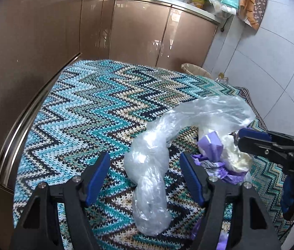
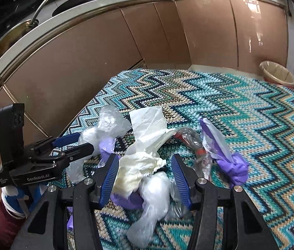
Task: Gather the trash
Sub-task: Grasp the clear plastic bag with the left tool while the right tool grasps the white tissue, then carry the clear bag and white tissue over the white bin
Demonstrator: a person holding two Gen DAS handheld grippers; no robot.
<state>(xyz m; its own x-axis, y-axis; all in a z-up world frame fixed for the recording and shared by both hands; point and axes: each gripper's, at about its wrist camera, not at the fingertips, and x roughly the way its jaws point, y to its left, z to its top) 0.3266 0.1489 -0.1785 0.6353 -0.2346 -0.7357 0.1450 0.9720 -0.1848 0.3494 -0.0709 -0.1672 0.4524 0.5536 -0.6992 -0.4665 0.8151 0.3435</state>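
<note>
Surface: a zigzag-knit cloth (image 1: 80,112) in teal, blue, cream and black is spread in front of glossy brown cabinet doors (image 1: 138,31).

Trash location: the litter is heaped on the near part of the cloth, just ahead of both grippers.

Clear plastic bag (image 1: 151,173): an elongated, crumpled roll is seen in the left wrist view. Its long axis runs from the near edge of the picture away and to the right, ending in a puffed section beside the right gripper.

Tissue (image 2: 147,125): white paper is seen in the right wrist view, its flat upper sheet pointing away from the camera, its yellowish crumpled end lying nearest.

Purple wrappers (image 2: 236,166): torn purple pieces are scattered among the pile. One strip stands tilted, pointing up and away.

Small clear wrapper (image 2: 190,139): red marks are carried; nothing on it can be read.

Left gripper (image 1: 145,179): the jaws are spread, with the bag roll lying between the blue pads and untouched by either.

Right gripper (image 2: 145,175): the jaws are spread around the tissue and a wad of plastic. The left pad is close against the tissue, but pressing cannot be confirmed.

Writing: "DAS" is read on the right gripper body in the left wrist view; "GenRobot.AI" is read on the left gripper body in the right wrist view.

Bin (image 2: 278,73): a lined basket is stood past the cloth's far right corner.
</note>
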